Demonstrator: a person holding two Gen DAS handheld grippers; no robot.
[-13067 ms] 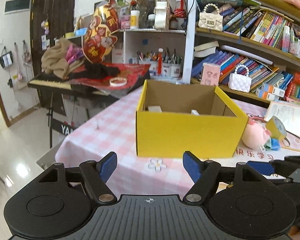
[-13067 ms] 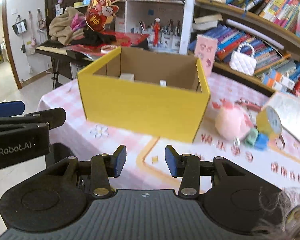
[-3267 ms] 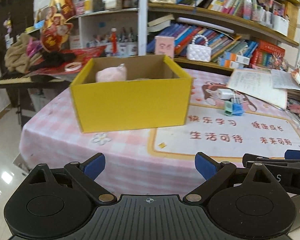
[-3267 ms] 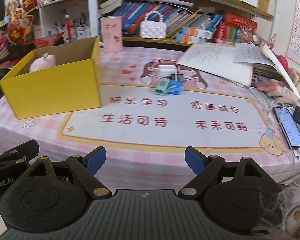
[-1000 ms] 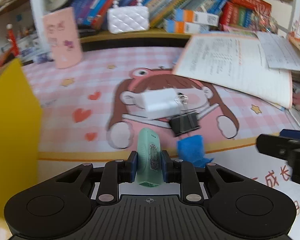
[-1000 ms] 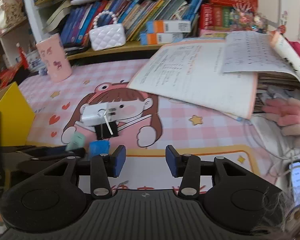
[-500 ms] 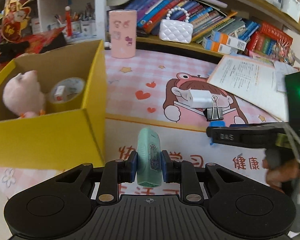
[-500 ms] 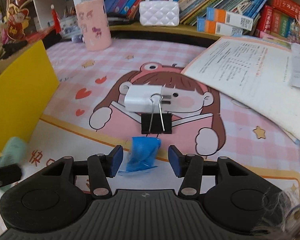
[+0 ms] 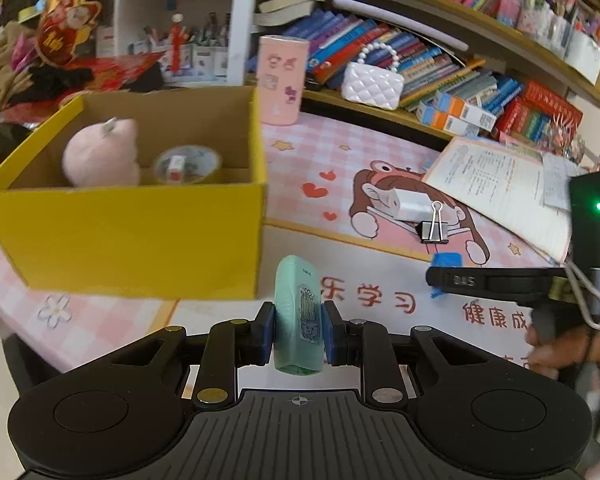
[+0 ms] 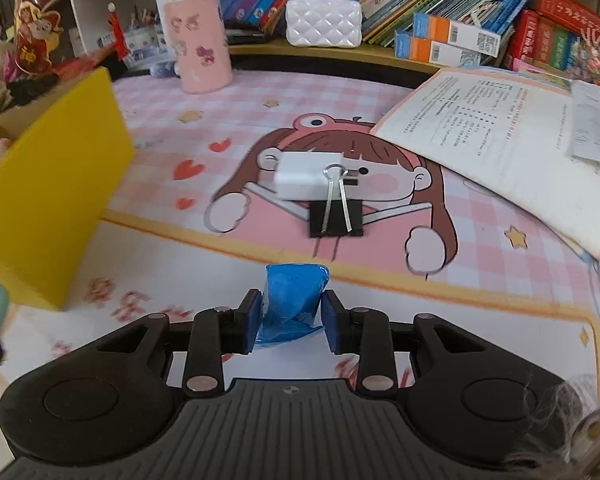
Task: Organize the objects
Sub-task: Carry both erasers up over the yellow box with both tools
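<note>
1. Left gripper [image 9: 298, 334], jaws clamped tight on a mint-green eraser-like block [image 9: 298, 312] held upright between the blue pads, raised above the pink checked tablecloth [image 9: 312, 148] just off the near right corner of the yellow cardboard box [image 9: 140, 240].
2. Inside that open box, toward the table's left edge: a pink plush toy [image 9: 100, 156] beside a roll of clear tape [image 9: 188, 164], both resting on the box floor.
3. Right gripper [image 10: 290, 326], jaws closing around a crumpled blue packet [image 10: 294, 300] that sits between the pads on the white panel of the printed desk mat [image 10: 180, 288]; whether the pads already press on it cannot be told for certain.
4. Just beyond the packet, on the mat's cartoon-girl picture: a black binder clip [image 10: 336, 218] with its wire handles leaning onto a white charger plug [image 10: 308, 178], the two touching.
5. Toward the table's right edge, an open workbook [image 10: 500, 156] lying flat, its near corner overhanging the mat.
6. At the back edge of the table, a pink cylindrical holder [image 10: 198, 42] standing upright, with a white quilted purse [image 10: 322, 20] on the low bookshelf [image 10: 440, 66] behind it.
7. Seen from the left camera, a hand [image 9: 572, 348] gripping the right tool's handle at the right of the frame, a green light lit on its body.
</note>
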